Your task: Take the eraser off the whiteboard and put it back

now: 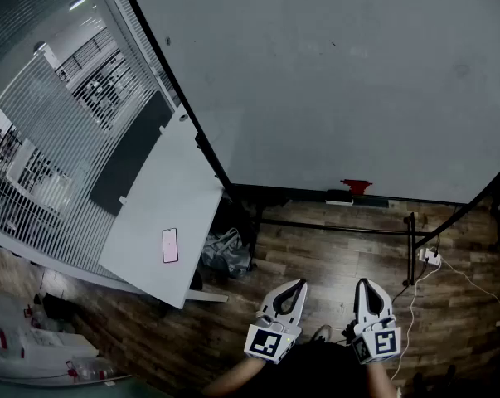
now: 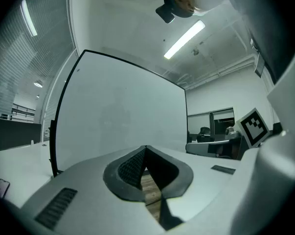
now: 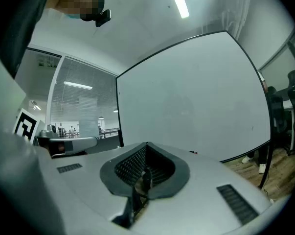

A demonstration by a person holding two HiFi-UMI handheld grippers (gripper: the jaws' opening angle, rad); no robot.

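The red eraser (image 1: 356, 186) sits at the bottom edge of the big whiteboard (image 1: 332, 81), on its ledge. In the right gripper view it is only a small red spot (image 3: 192, 152) low on the board (image 3: 186, 97). Both grippers are held level and side by side, low in the head view and well short of the board. My left gripper (image 1: 300, 284) (image 2: 146, 149) is shut with nothing in it. My right gripper (image 1: 361, 284) (image 3: 147, 145) is shut too, and empty. The left gripper view looks at the whiteboard (image 2: 123, 116) head-on.
A white table (image 1: 150, 222) with a pink-cased phone (image 1: 170, 245) stands left of the board, with a bag (image 1: 227, 254) on the wooden floor beside it. The board's black stand (image 1: 341, 226) crosses below the ledge. A power strip and cable (image 1: 432, 257) lie at right. Glass walls with blinds are at far left.
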